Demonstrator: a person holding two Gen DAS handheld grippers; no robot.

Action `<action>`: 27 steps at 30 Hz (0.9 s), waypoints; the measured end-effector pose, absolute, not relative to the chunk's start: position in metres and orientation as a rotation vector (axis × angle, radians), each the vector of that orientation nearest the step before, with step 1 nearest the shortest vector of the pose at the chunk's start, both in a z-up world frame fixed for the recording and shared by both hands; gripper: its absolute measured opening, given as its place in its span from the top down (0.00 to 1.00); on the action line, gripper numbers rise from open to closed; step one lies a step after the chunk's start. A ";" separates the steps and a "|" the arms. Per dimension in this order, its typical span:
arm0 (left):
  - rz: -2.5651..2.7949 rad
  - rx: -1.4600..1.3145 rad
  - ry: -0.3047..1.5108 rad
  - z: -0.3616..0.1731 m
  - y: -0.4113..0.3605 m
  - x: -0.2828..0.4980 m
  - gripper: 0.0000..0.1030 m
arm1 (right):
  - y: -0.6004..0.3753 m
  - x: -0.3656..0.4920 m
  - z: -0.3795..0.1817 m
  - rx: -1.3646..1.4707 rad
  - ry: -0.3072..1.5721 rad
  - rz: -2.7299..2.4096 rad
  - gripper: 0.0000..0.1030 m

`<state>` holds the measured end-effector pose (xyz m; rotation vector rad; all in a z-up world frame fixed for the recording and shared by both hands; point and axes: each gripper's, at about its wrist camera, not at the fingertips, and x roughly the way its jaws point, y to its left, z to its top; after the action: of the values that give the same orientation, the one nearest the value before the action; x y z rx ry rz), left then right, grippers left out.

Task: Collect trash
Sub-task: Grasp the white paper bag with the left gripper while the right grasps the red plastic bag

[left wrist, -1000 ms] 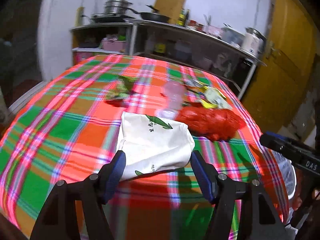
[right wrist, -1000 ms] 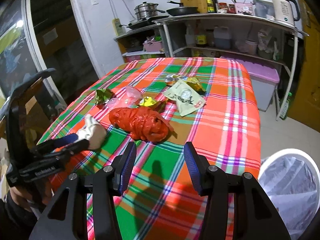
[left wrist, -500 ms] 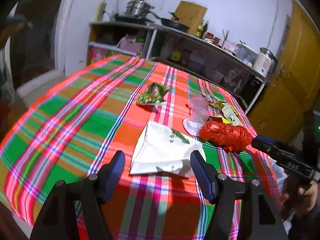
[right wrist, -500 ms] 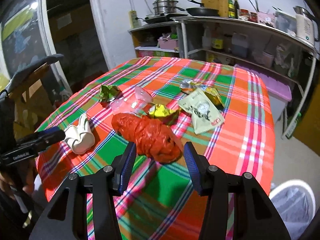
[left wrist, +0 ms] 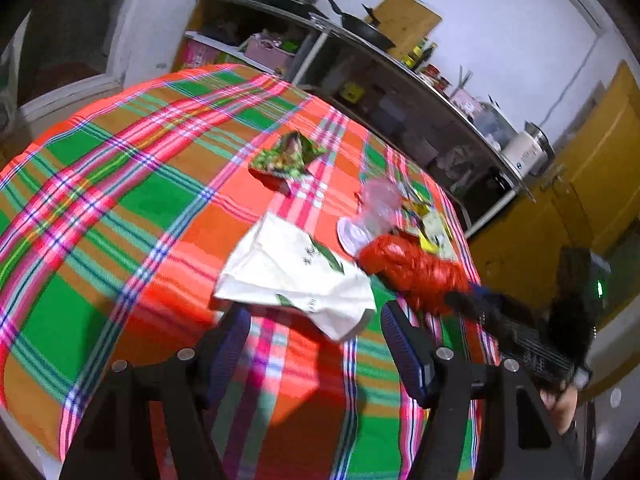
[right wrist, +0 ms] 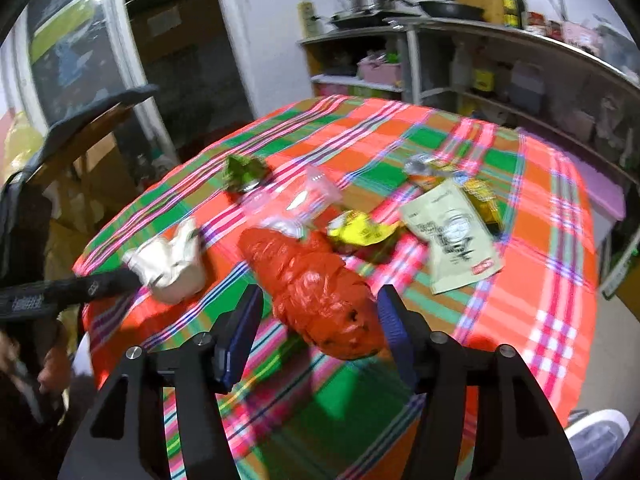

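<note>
Trash lies on a plaid-clothed table point(left wrist: 120, 184). A white paper bag point(left wrist: 296, 276) lies just ahead of my open left gripper point(left wrist: 316, 336); it also shows in the right wrist view point(right wrist: 172, 260). A crumpled red plastic bag point(right wrist: 316, 284) lies just ahead of my open right gripper point(right wrist: 320, 320) and shows in the left wrist view point(left wrist: 412, 268). Further back lie a green wrapper point(left wrist: 288, 156), a clear plastic cup point(left wrist: 376, 208), a yellow wrapper point(right wrist: 360, 232) and a pale flat pouch point(right wrist: 452, 236). Both grippers are empty.
Metal shelves point(right wrist: 480, 64) with pots, pans and bottles stand behind the table. A yellow door point(left wrist: 592, 168) is at the right. A white bin's rim point(right wrist: 600, 436) shows at the table's near right corner. A dark doorway point(right wrist: 180, 60) is at the left.
Both grippers have moved closer to the table: the left toward the white bag, the right toward the red bag. Both stay open.
</note>
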<state>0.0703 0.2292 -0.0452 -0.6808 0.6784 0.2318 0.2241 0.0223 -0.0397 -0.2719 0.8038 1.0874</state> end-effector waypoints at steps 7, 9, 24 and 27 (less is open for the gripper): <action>0.301 -0.705 0.652 -0.045 0.245 0.085 0.35 | 0.026 0.228 -0.043 -0.233 0.818 1.080 0.42; 0.306 -0.700 0.659 -0.047 0.246 0.091 0.43 | 0.031 0.228 -0.046 -0.220 0.848 1.087 0.45; 0.310 -0.558 0.672 -0.037 0.224 0.086 0.85 | 0.003 0.185 -0.037 -0.131 0.821 1.039 0.57; 0.295 -0.538 0.670 -0.033 0.214 0.082 0.85 | -0.008 0.175 -0.032 -0.116 0.808 1.016 0.57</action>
<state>0.0816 0.2140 -0.0326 -0.5380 0.6702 0.2947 0.1751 -0.0080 -0.0321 -0.1158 0.8076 1.0158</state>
